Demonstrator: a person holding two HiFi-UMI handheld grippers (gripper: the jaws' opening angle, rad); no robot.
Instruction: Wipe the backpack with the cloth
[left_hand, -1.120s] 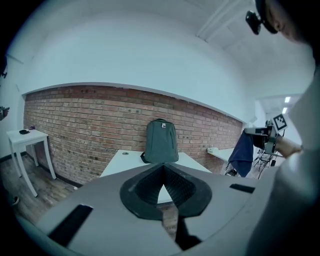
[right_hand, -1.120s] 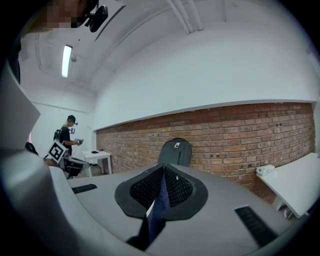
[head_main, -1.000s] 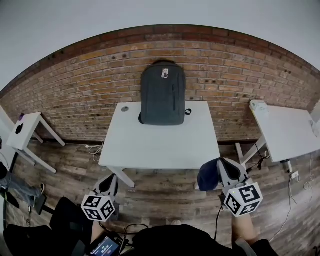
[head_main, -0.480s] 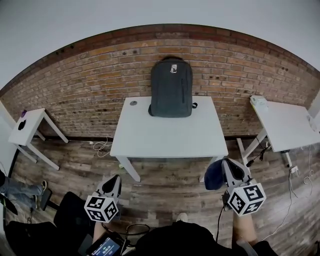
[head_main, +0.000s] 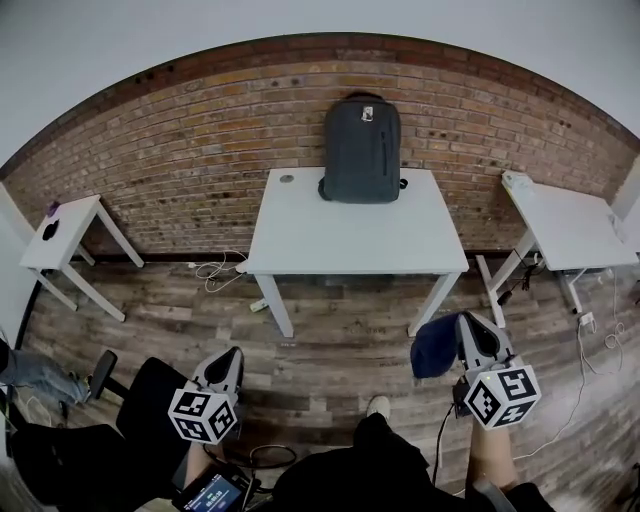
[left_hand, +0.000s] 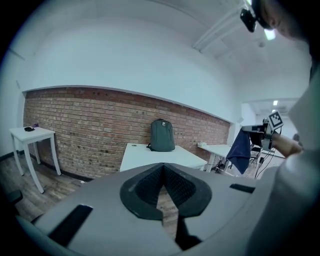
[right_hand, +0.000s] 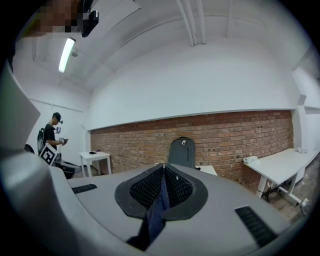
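Since a second ago the table (head_main: 350, 240) has slid farther up my head view, leaving a wide strip of wood floor (head_main: 340, 330) before its near edge. I see the backpack (head_main: 362, 150) upright at the table's far edge, against the brick wall (head_main: 200, 150). My right gripper (head_main: 468, 335) pinches the dark blue cloth (head_main: 433, 347). My left gripper (head_main: 228, 362) has its jaws pressed together on nothing.

Left gripper (head_main: 225, 355) low, jaws together; right gripper (head_main: 471, 322) alongside, jaws tight on cloth (head_main: 433, 347).
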